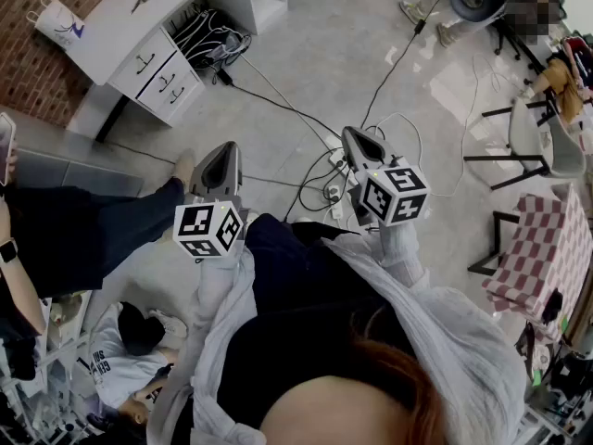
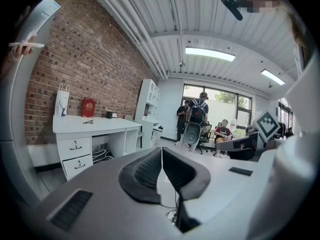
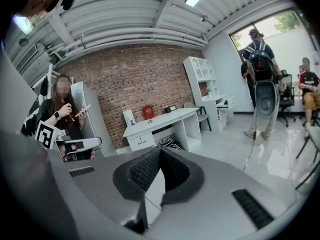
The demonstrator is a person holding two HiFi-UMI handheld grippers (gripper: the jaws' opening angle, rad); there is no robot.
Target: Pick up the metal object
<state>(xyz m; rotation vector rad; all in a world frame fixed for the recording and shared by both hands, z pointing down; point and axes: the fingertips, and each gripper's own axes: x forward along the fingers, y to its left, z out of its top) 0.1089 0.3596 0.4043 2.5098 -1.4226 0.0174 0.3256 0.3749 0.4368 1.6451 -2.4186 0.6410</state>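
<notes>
Two claws: left claw point(image 1: 223, 152), right claw point(image 1: 355, 137), both pressed together, nothing between. One white tabletop point(image 1: 119, 28), two drawers point(image 1: 159, 72); small item point(image 1: 141, 1) atop unidentifiable

An office-like workroom is shown: a white desk point(image 2: 97, 126) with drawers is set against a brick wall point(image 2: 85, 59), a white shelf unit point(image 2: 148, 109) is placed beside it, strip lights point(image 2: 210, 54) are mounted overhead, and cables point(image 1: 315, 176) are strewn across the pale floor point(image 1: 315, 54).
</notes>
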